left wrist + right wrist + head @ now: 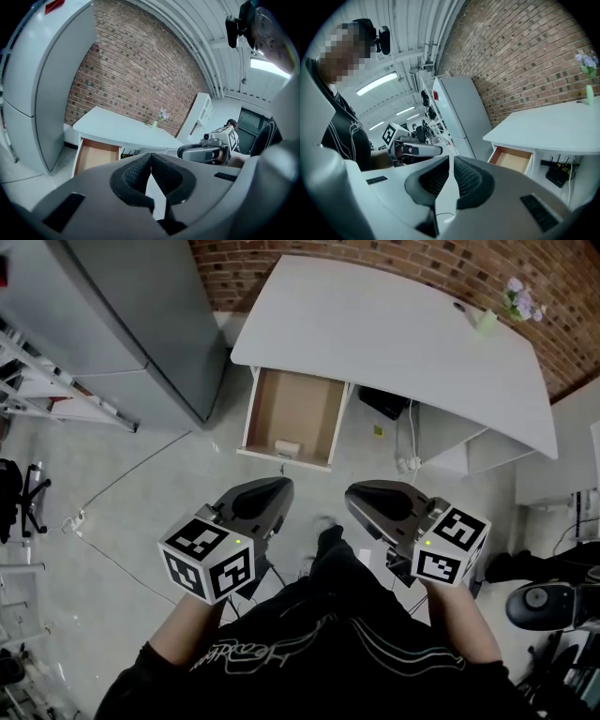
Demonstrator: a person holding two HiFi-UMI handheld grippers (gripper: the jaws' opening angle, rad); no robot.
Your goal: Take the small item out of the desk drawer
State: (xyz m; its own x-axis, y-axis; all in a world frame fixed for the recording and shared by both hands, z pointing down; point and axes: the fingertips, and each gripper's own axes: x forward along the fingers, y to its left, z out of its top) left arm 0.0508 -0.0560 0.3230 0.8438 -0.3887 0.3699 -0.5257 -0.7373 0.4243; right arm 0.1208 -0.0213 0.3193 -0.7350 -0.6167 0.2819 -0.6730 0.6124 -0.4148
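Observation:
The desk drawer (292,415) stands pulled out under the white desk (394,334), its wooden inside showing. A small pale item (287,448) lies inside near the drawer's front wall. My left gripper (277,486) is shut and holds nothing, hovering just in front of the drawer. My right gripper (354,495) is shut and empty too, beside the left one. In the left gripper view the drawer (96,156) shows ahead at the left, and the right gripper (180,152) crosses the middle. The right gripper view has the drawer (513,159) at the right.
A grey fridge (141,324) stands left of the desk. A small vase with flowers (502,307) sits on the desk's far right. Cables and a black box (384,404) lie under the desk. A brick wall (450,263) runs behind. Metal racks (37,381) stand at the left.

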